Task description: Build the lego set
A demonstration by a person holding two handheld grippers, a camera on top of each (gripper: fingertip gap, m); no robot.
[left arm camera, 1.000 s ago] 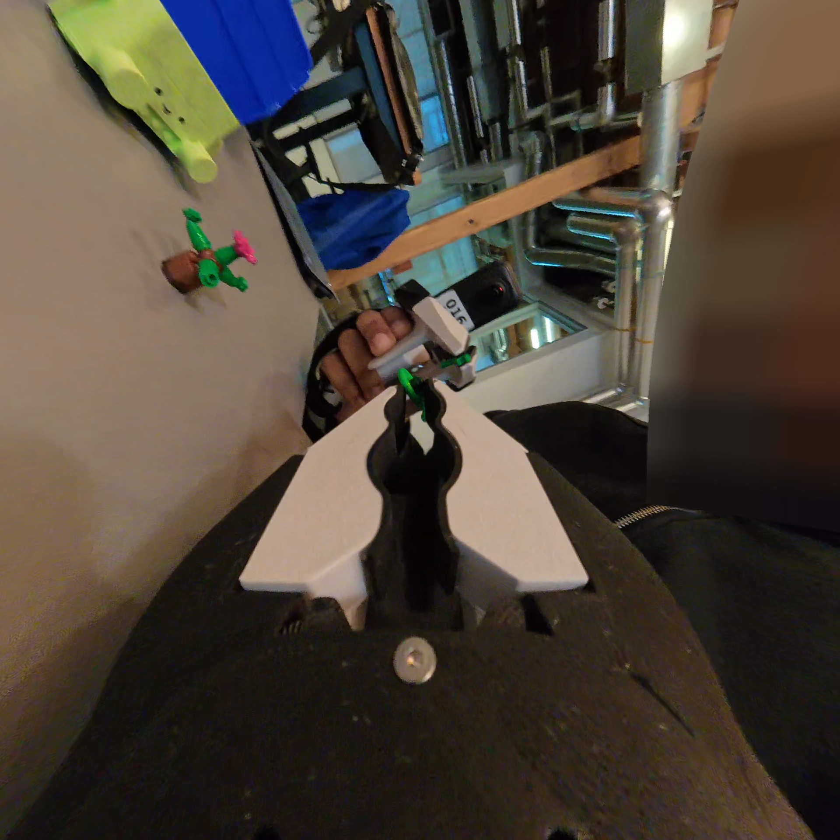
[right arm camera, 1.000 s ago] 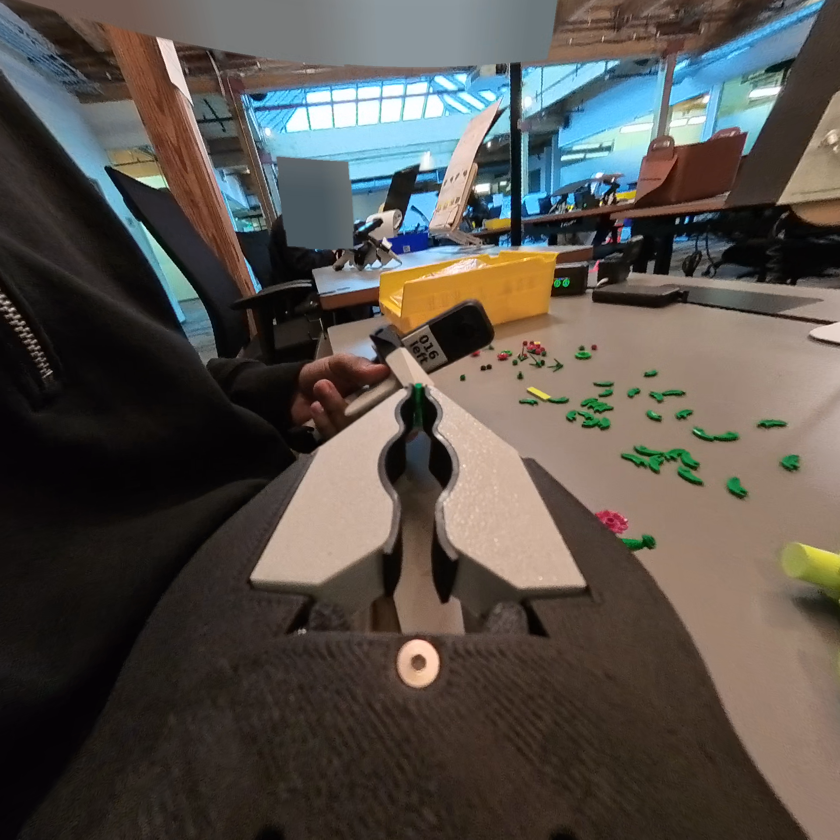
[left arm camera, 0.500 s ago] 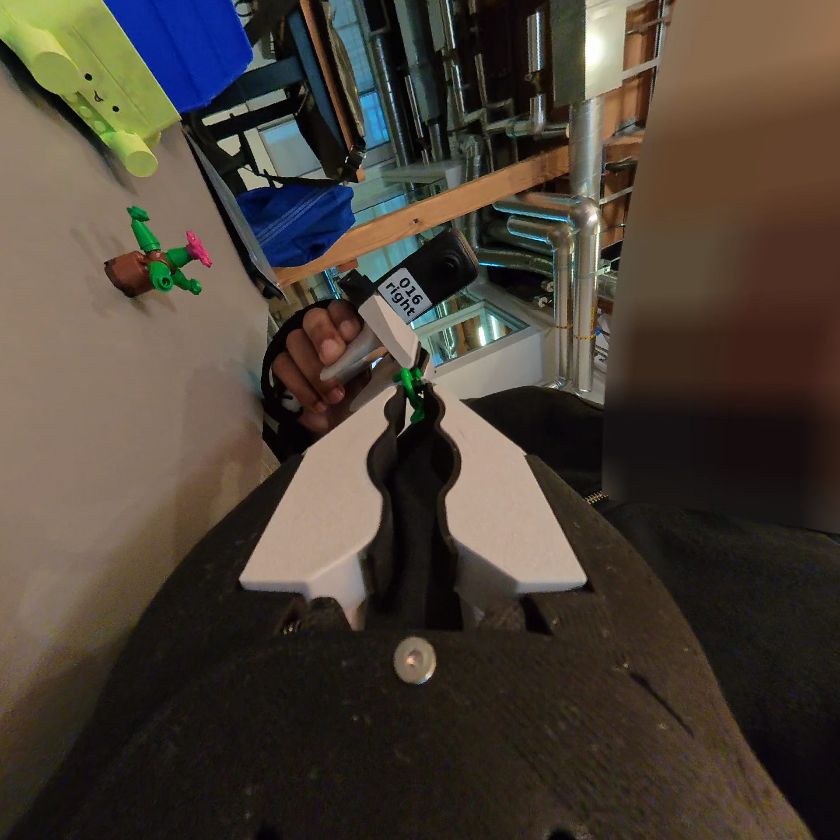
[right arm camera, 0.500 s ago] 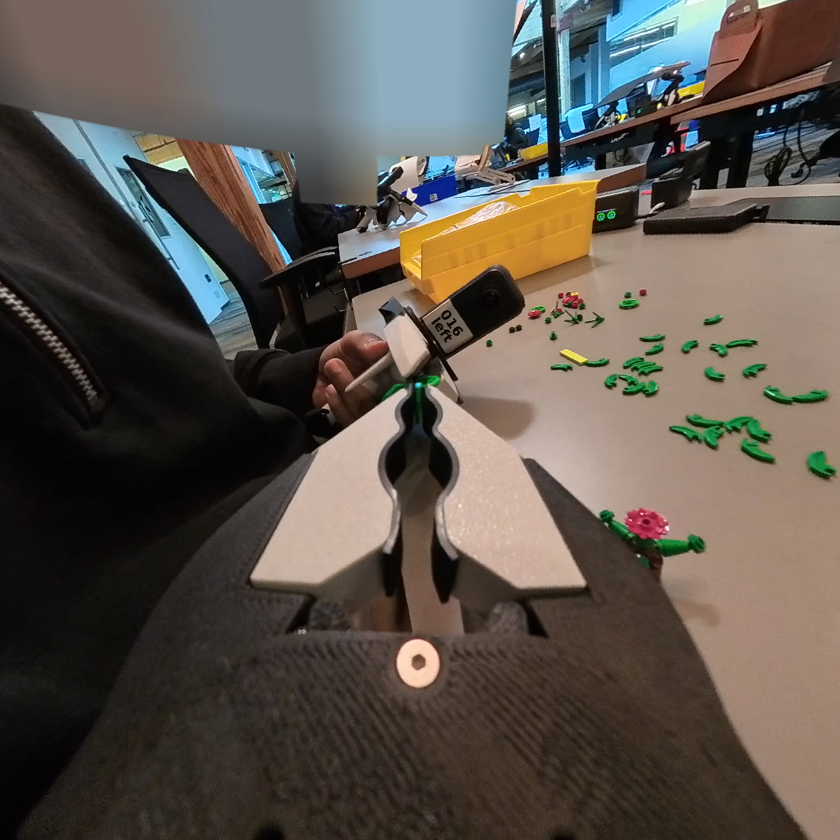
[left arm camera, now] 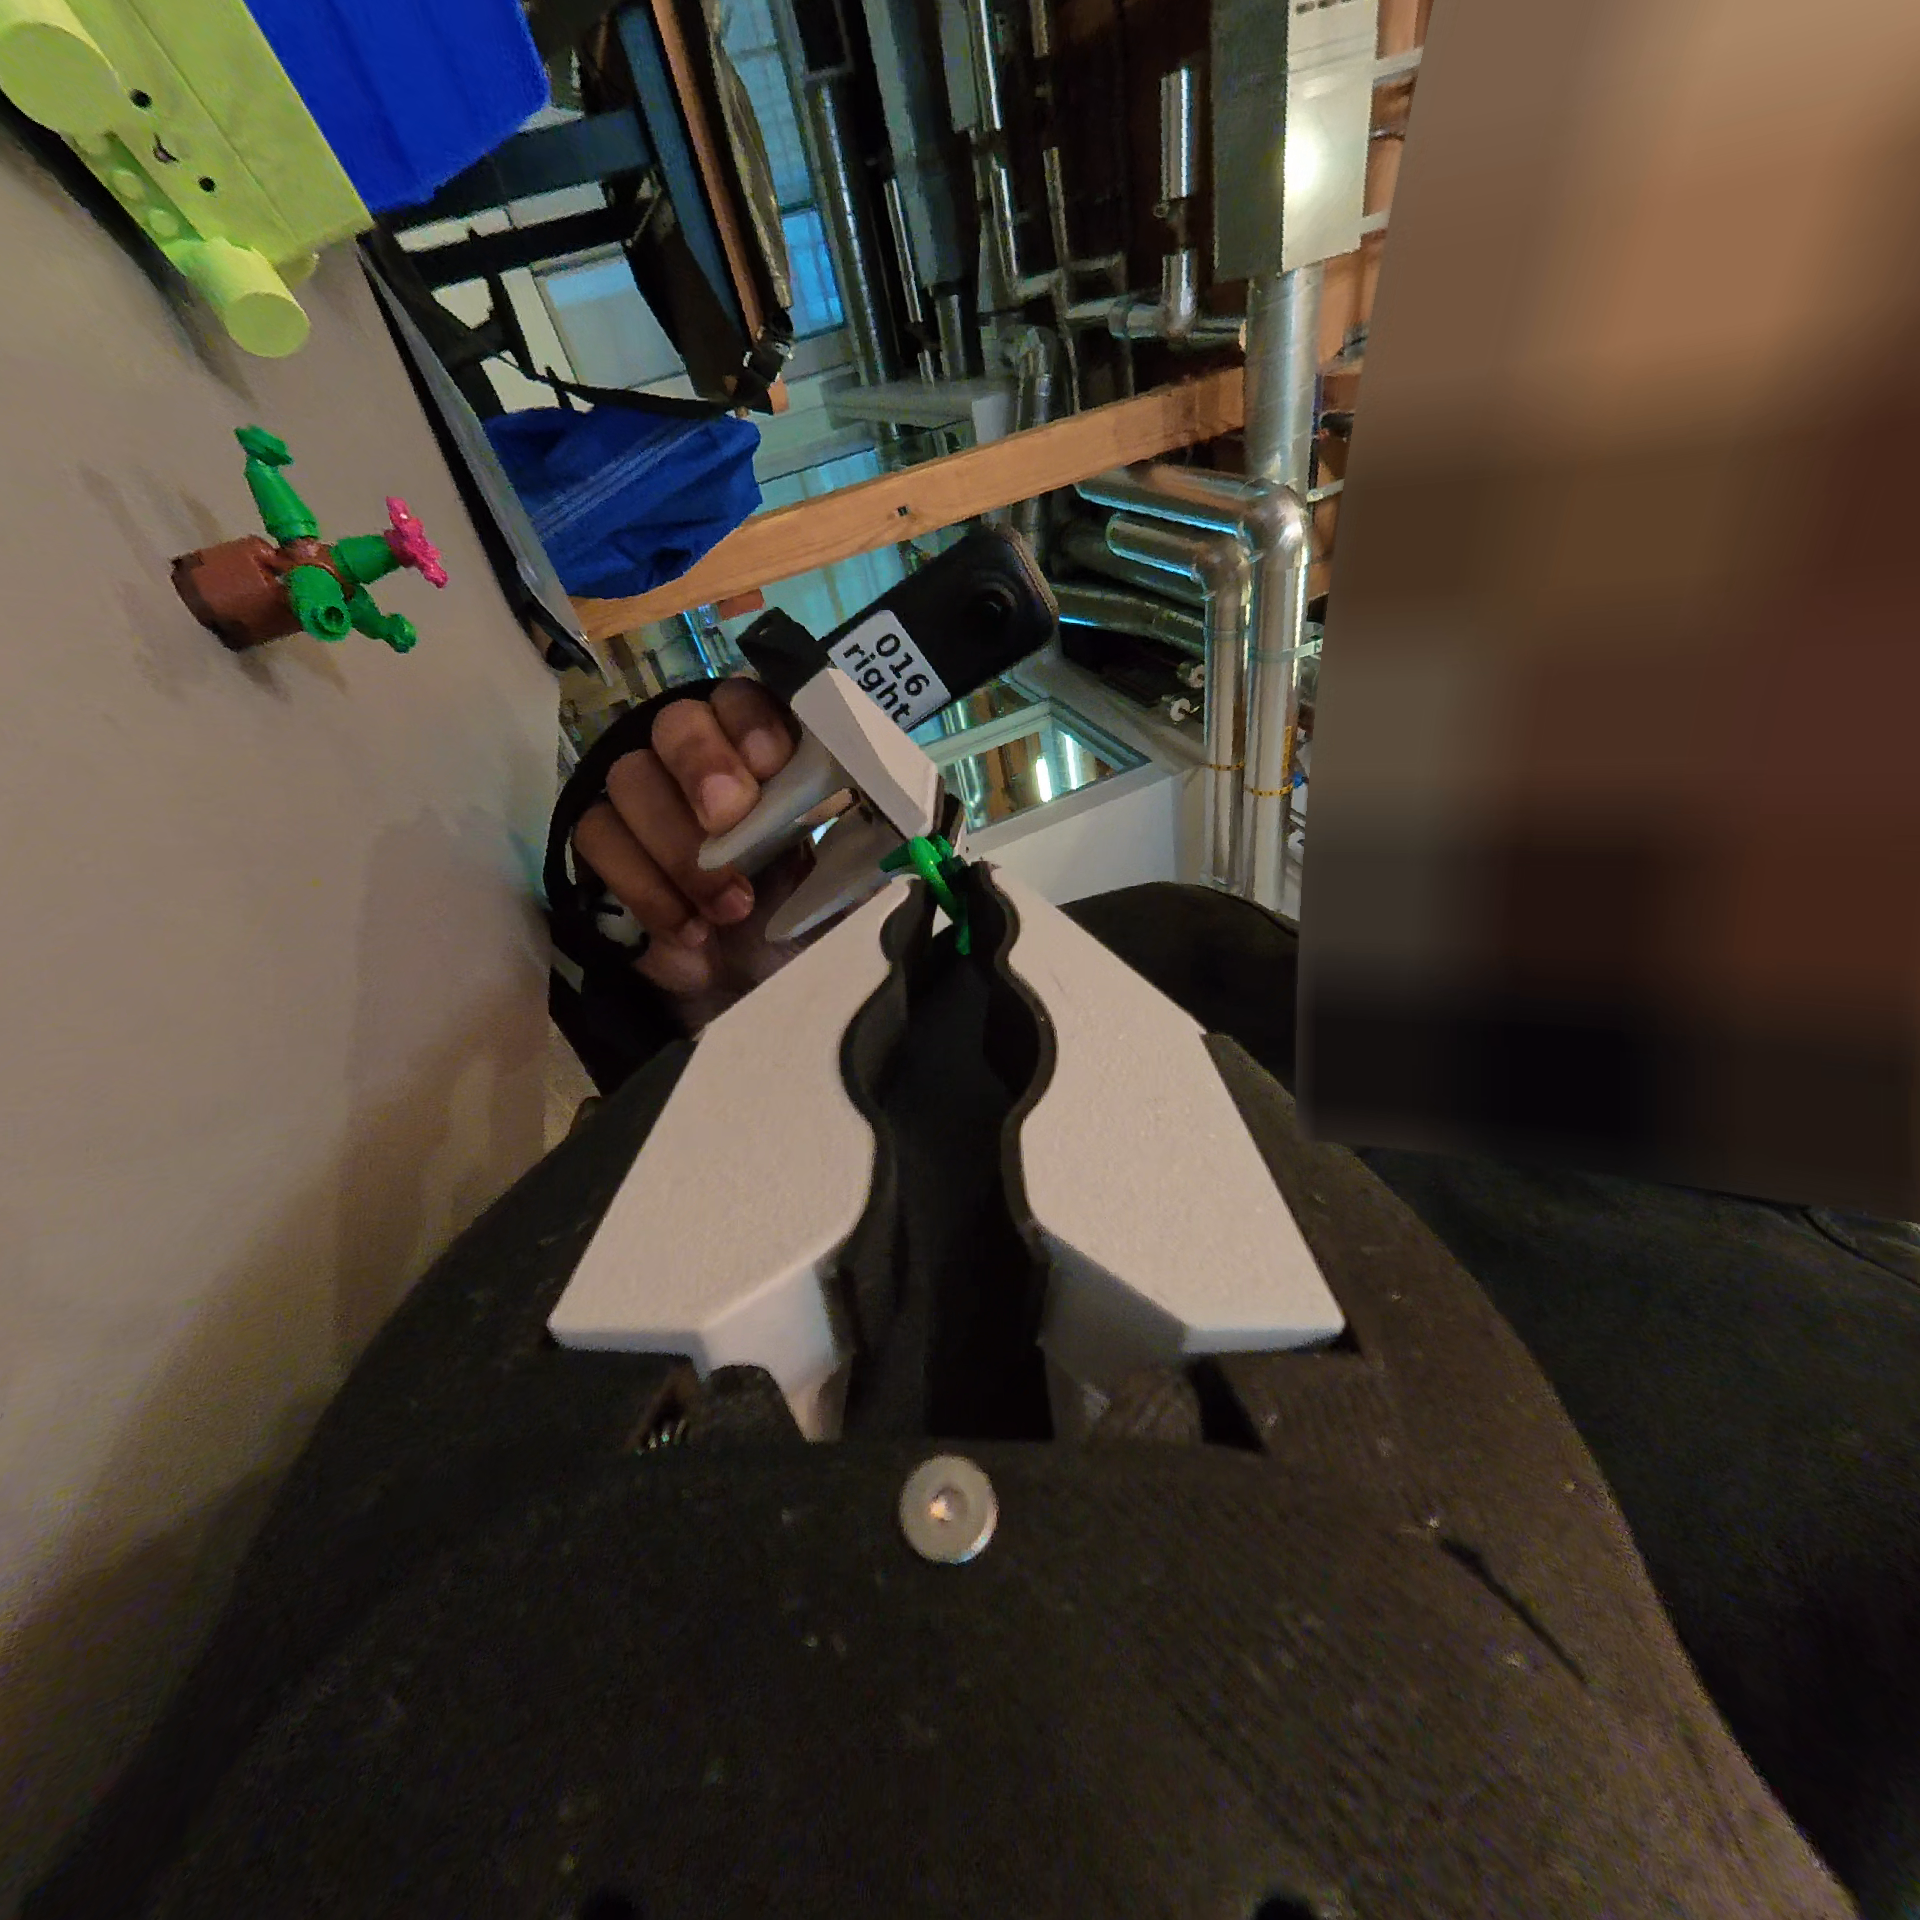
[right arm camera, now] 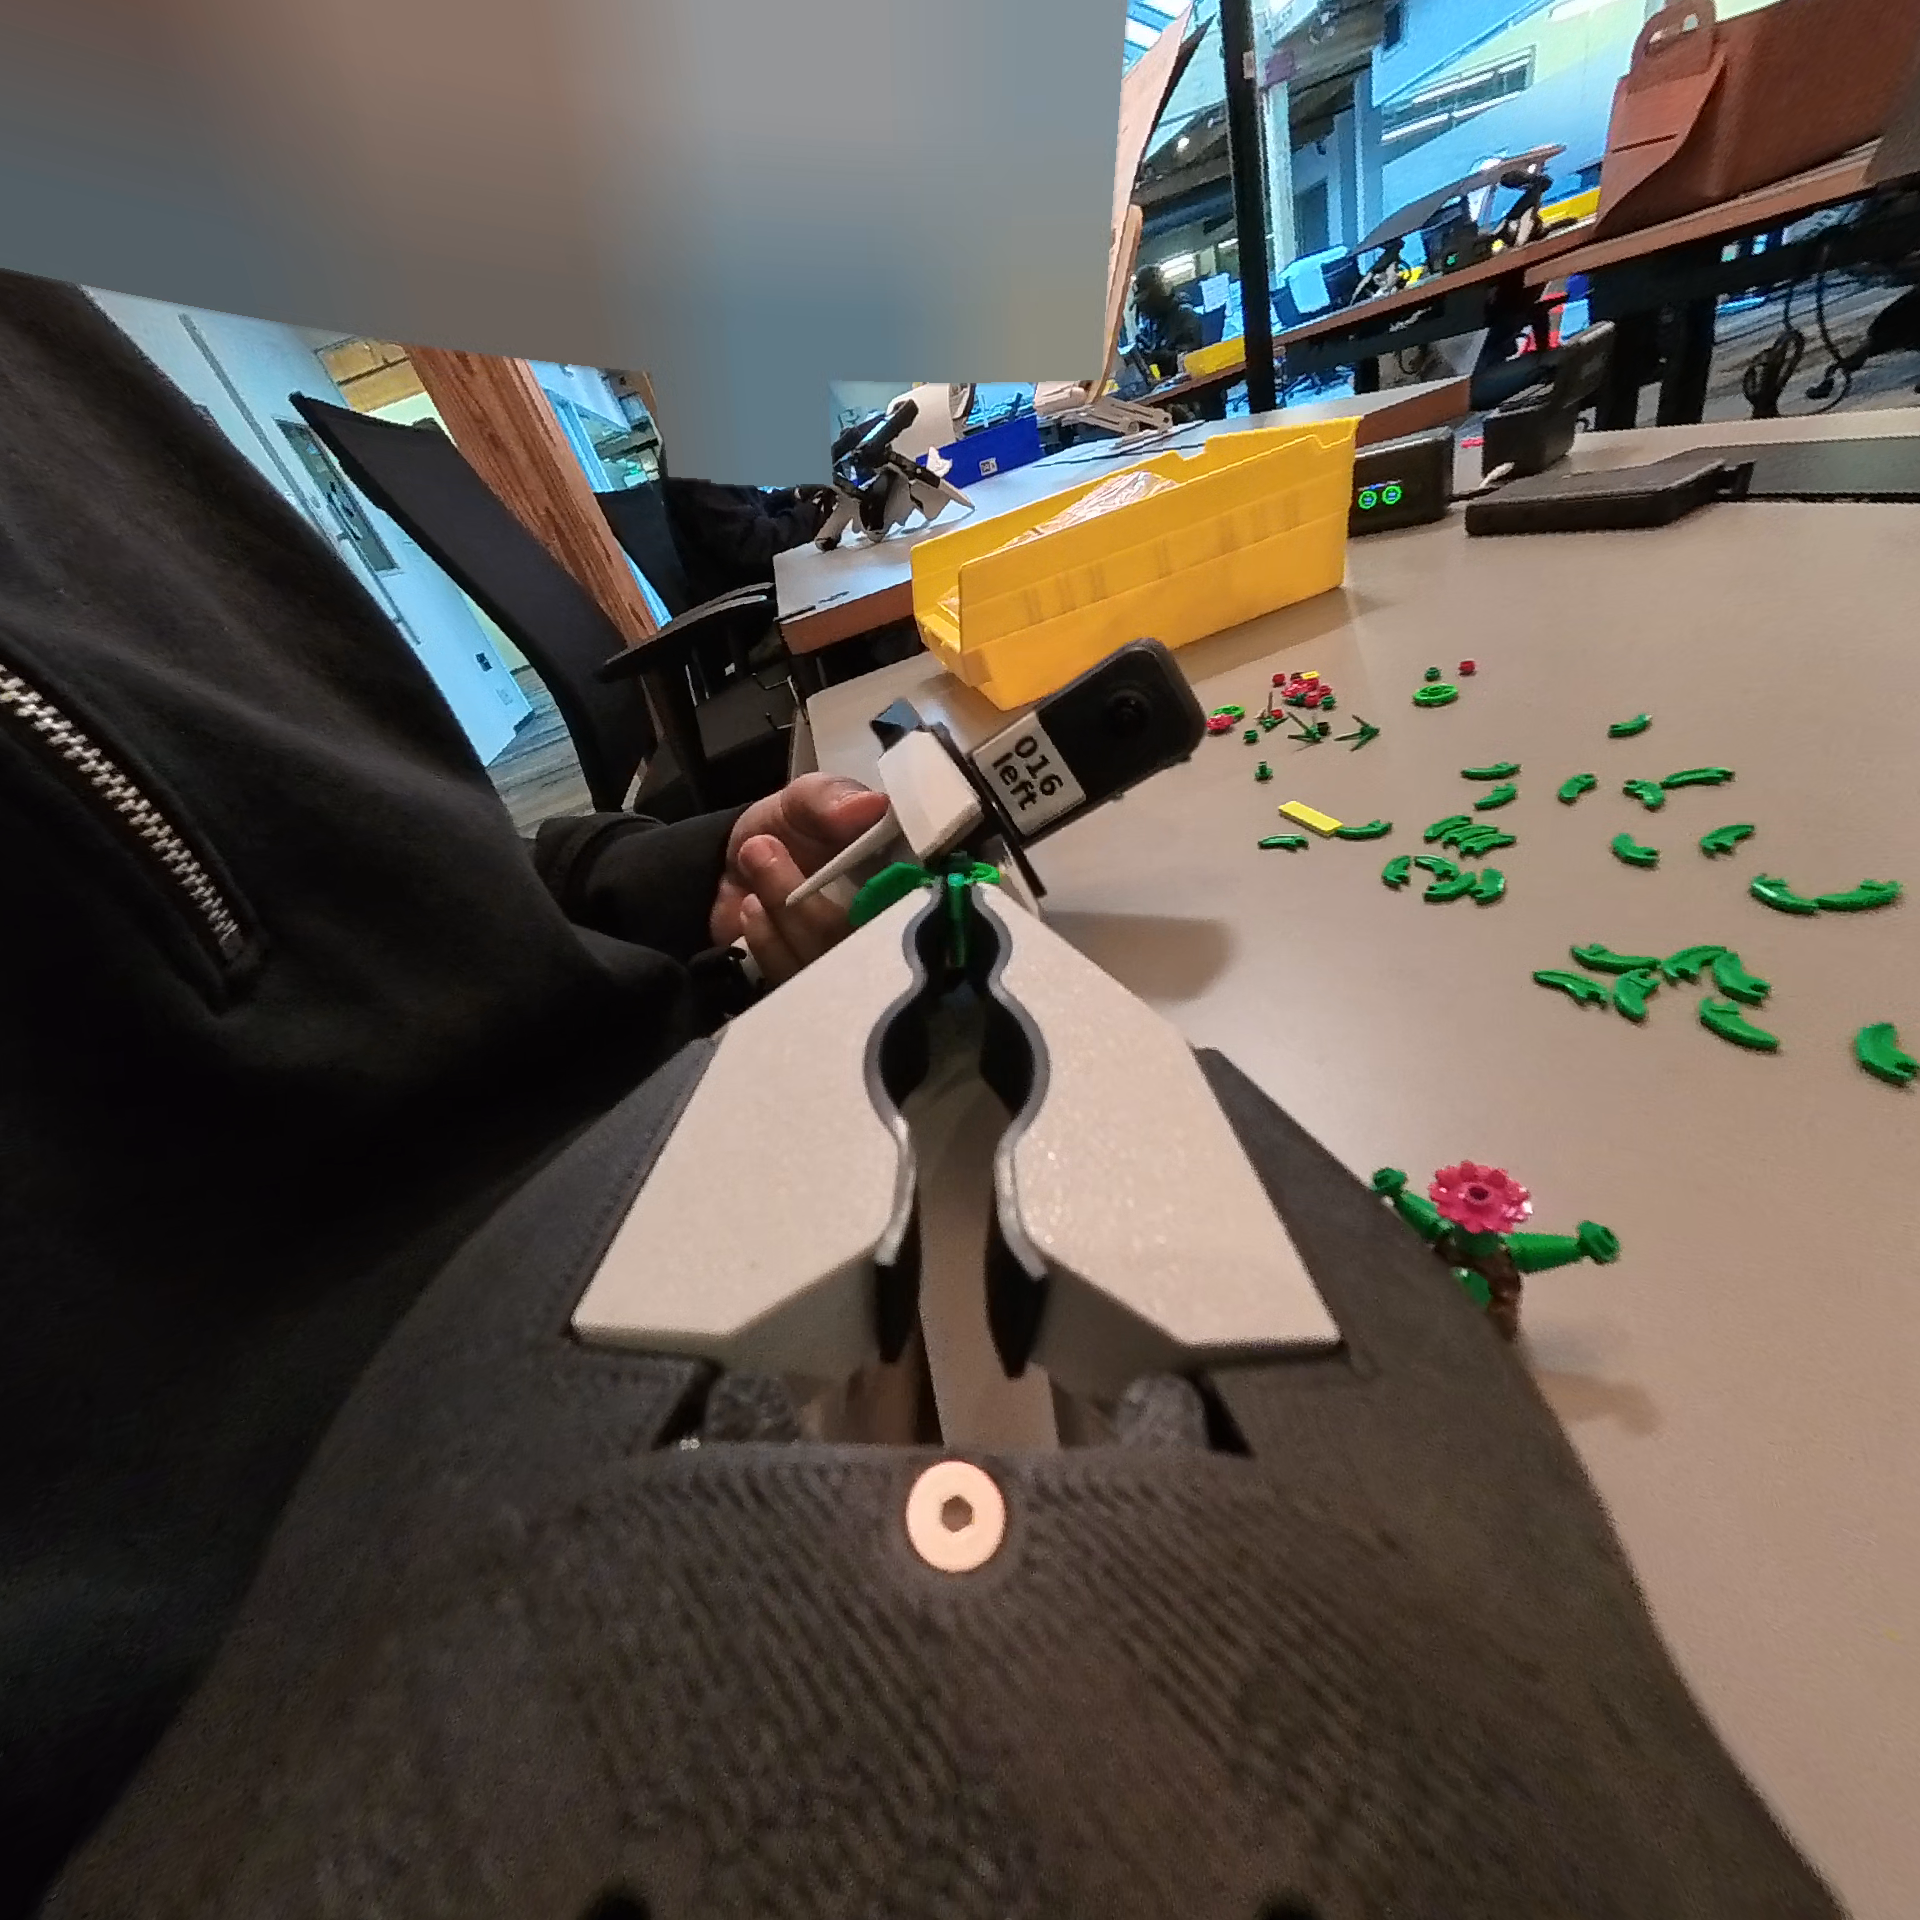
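Observation:
My left gripper (left arm camera: 951,896) and my right gripper (right arm camera: 954,906) meet tip to tip in the air above the table edge, close to the person's black jacket. In the right wrist view, my right gripper is shut on a thin green stem piece (right arm camera: 955,928). The left gripper (right arm camera: 940,831) beyond it pinches a green leaf piece (right arm camera: 883,891) against the stem. In the left wrist view, a green piece (left arm camera: 940,883) sits between my left fingertips and the right gripper (left arm camera: 883,800). A small lego plant with a brown pot and pink flower (right arm camera: 1488,1226) stands on the grey table (right arm camera: 1351,1039); it also shows in the left wrist view (left arm camera: 301,582).
Several loose green leaf pieces (right arm camera: 1631,982) and small red and green bits (right arm camera: 1299,691) are scattered over the table. A yellow bin (right arm camera: 1132,582) stands at the back. A lime green block (left arm camera: 187,156) and a blue bin (left arm camera: 416,83) lie beyond the plant. My left and right fingertips are right by each other. From either gripper's tips it is about 20 cm to the lime green block (left arm camera: 187,156).
Both grippers have stayed tip to tip while turning. The left gripper's leaf piece now shows against the stem. More of the lego plant has come into the right wrist view.

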